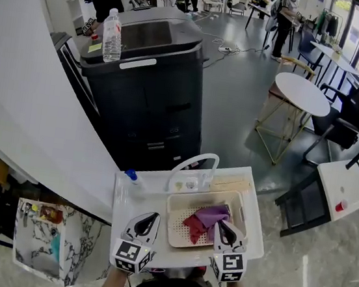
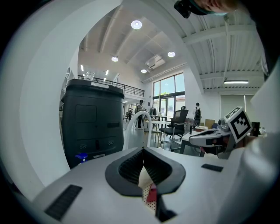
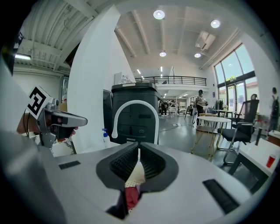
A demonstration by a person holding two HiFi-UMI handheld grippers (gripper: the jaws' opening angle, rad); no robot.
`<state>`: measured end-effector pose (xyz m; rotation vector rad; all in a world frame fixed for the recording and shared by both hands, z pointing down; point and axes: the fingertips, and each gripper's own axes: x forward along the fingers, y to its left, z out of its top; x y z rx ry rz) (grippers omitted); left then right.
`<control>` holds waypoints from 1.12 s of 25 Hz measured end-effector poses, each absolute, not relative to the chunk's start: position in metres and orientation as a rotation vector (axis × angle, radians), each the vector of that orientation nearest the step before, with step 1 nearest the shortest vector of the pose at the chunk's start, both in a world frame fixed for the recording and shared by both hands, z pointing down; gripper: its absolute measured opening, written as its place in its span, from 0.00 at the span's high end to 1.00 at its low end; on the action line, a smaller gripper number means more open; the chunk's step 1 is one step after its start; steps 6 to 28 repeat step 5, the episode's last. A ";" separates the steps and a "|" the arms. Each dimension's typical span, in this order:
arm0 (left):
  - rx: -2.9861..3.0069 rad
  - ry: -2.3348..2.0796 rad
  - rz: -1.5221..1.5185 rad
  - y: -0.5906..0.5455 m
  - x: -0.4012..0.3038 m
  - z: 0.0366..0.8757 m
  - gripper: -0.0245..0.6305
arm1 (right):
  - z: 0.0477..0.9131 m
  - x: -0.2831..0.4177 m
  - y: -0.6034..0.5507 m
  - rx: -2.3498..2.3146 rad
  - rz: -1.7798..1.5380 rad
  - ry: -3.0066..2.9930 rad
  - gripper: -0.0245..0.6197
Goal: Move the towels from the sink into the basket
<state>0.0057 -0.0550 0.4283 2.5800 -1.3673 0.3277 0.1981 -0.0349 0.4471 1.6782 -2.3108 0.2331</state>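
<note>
A cream perforated basket (image 1: pixel 180 205) sits in the white sink unit (image 1: pixel 123 212). A purple towel (image 1: pixel 213 214) and a red towel (image 1: pixel 194 227) lie bunched inside it. My left gripper (image 1: pixel 153 217) hovers over the sink's left side, just outside the basket's left rim, jaws closed together. My right gripper (image 1: pixel 220 224) is at the basket's right, next to the towels, also shut. In the left gripper view the left gripper (image 2: pixel 142 151) shows a bit of basket and red towel (image 2: pixel 151 194) below its jaws. The right gripper (image 3: pixel 138 151) likewise has the red towel (image 3: pixel 131 196) beneath it, nothing visibly pinched.
A white arched faucet (image 1: pixel 193 166) stands behind the basket, with a blue-capped bottle (image 1: pixel 132 176) at its left. A tall black printer (image 1: pixel 148 93) with a water bottle (image 1: pixel 112 35) on top rises beyond the sink. A round table (image 1: pixel 302 93) and chairs stand to the right.
</note>
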 end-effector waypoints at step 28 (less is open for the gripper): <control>2.582 -1.377 0.317 -0.056 0.006 0.427 0.95 | 0.448 0.200 -0.036 1.679 0.235 -2.309 0.90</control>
